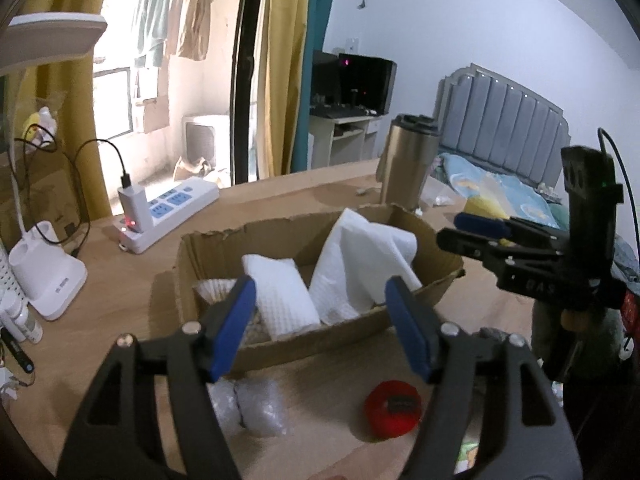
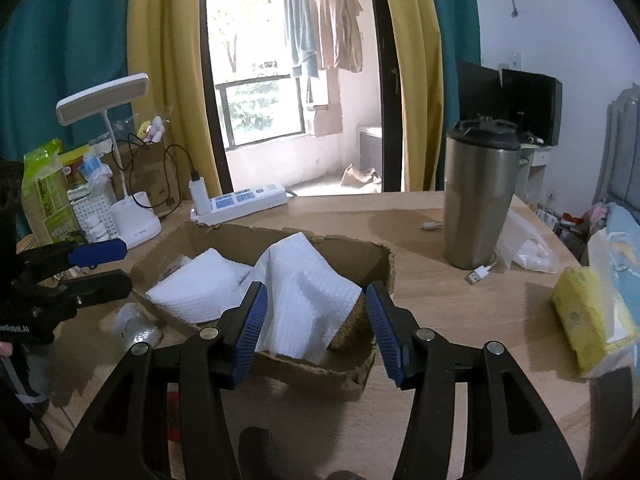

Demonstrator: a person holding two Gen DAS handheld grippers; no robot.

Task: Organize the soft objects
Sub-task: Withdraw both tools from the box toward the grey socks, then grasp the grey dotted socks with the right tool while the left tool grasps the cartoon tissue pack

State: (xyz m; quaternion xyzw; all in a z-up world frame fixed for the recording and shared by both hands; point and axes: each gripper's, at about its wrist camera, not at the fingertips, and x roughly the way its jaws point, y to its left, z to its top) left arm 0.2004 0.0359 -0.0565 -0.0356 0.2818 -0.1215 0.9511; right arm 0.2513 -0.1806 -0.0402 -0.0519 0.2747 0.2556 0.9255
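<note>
while we look along the left gripper (image 1: 320, 328), its blue pads stand apart with nothing between them, hanging just in front of the torn cardboard box (image 1: 424, 292). two white waffle-textured cloths sit inside: a folded one (image 1: 280, 296) and a looser one (image 1: 360, 264) that rises above the rim. a red soft object (image 1: 394, 410) and a clear bubble-wrap bundle (image 1: 248, 408) lie on the wooden table (image 1: 120, 320) outside the box, not yet sorted. our worry is that reaching low for them could nudge the flimsy box wall and shove it along.

from the right wrist view, our right gripper (image 2: 316, 328) is likewise released and empty, its pads hovering at the box's near edge with the loose cloth showing between them. that cloth drapes over the rim, so a passing finger could snag it and drag it out. the steel tumbler (image 2: 478, 196) stands close on the right; a wide swing might topple it.
</note>
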